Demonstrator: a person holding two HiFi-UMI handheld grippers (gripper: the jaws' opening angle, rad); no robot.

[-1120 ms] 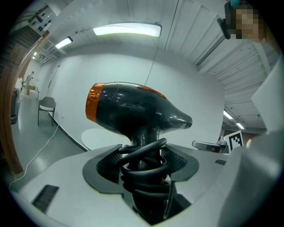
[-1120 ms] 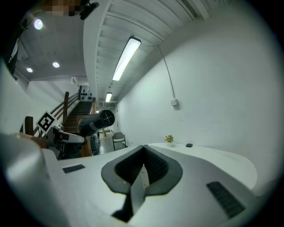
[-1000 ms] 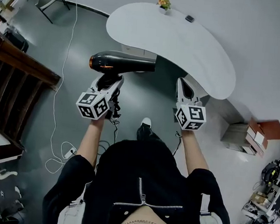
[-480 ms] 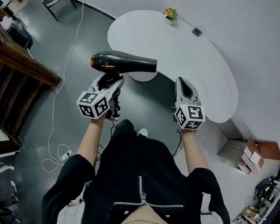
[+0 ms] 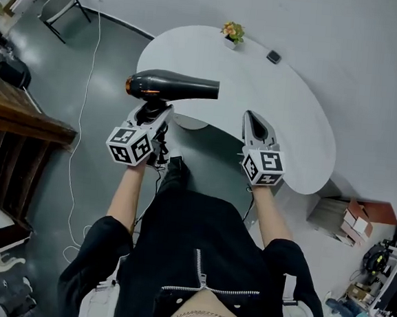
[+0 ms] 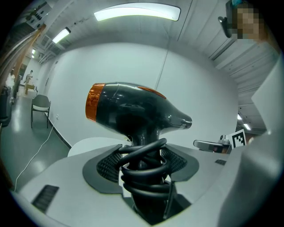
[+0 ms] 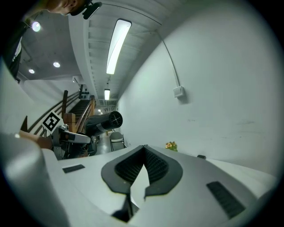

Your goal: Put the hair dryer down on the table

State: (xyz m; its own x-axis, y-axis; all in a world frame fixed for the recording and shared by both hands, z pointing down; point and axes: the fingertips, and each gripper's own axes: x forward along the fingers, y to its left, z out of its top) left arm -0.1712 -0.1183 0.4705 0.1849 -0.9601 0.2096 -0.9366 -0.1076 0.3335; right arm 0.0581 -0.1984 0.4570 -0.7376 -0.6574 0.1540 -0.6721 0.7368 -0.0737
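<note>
— Hair dryer: where is it, and what has hold of it?

— It is up in the air in the left tool, not yet on the surface. The jaws are clamped on the handle from both sides, over the cord that is wound round it. The body lies level, with the orange rear end to the person's left and the nozzle to the right.

— Why grip it by the handle?

— Probably because the handle is the narrow part the pads can close on. Gripping there also pins the coils, so no loose cord hangs down to drag. From the head view the dryer sits over the near left edge of the surface. I cannot say how high above it.

— And the right tool?

— Its jaws are drawn together with nothing between them. It is held out over the near edge, well apart from the dryer. I would guess it is only kept clear, as one tool is enough for this.

— Is there room to set the dryer down?

— Yes. A small potted plant and a small dark object sit near the far edge, and the rest is bare. The next move looks like reaching forward and lowering. The dryer should then be tipped onto its side before release, since it would likely topple if left upright on the handle.
</note>
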